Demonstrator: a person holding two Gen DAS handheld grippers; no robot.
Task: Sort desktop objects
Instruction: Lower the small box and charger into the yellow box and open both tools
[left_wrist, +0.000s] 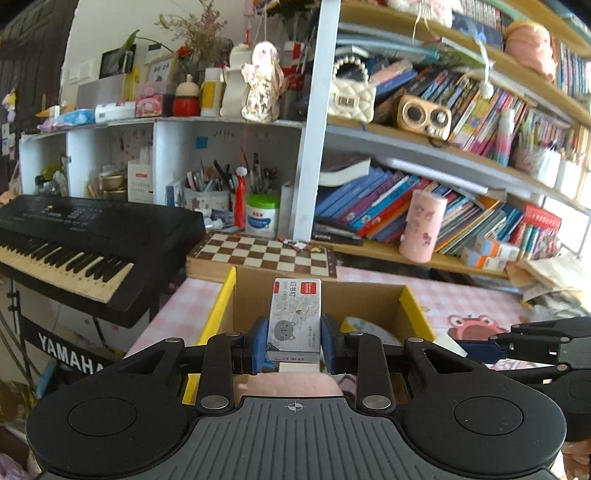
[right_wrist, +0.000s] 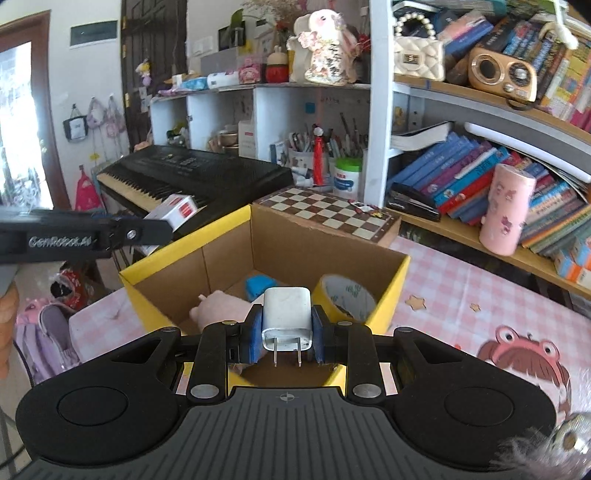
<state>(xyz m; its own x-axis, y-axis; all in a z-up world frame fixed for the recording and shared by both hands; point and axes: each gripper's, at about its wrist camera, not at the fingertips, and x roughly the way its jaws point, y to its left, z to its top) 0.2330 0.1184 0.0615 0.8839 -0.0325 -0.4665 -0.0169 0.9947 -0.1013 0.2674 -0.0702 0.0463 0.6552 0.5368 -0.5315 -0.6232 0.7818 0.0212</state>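
My left gripper (left_wrist: 294, 341) is shut on a small grey staple box (left_wrist: 294, 317) with a cat drawing, held upright above the open cardboard box (left_wrist: 417, 308) with yellow flaps. My right gripper (right_wrist: 287, 334) is shut on a white plug charger (right_wrist: 287, 317), prongs toward the camera, over the near edge of the same box (right_wrist: 229, 254). Inside the box lie a pink plush (right_wrist: 221, 308), a blue item (right_wrist: 258, 286) and a roll of tape (right_wrist: 343, 295). The left gripper and its staple box (right_wrist: 177, 210) show at the left of the right wrist view.
A pink checked tablecloth (right_wrist: 450, 291) covers the table. A chessboard (right_wrist: 332, 214) lies behind the box. A black keyboard piano (left_wrist: 81, 236) stands to the left. Shelves of books (left_wrist: 388, 206) and a pink cylinder (right_wrist: 506, 210) stand at the right.
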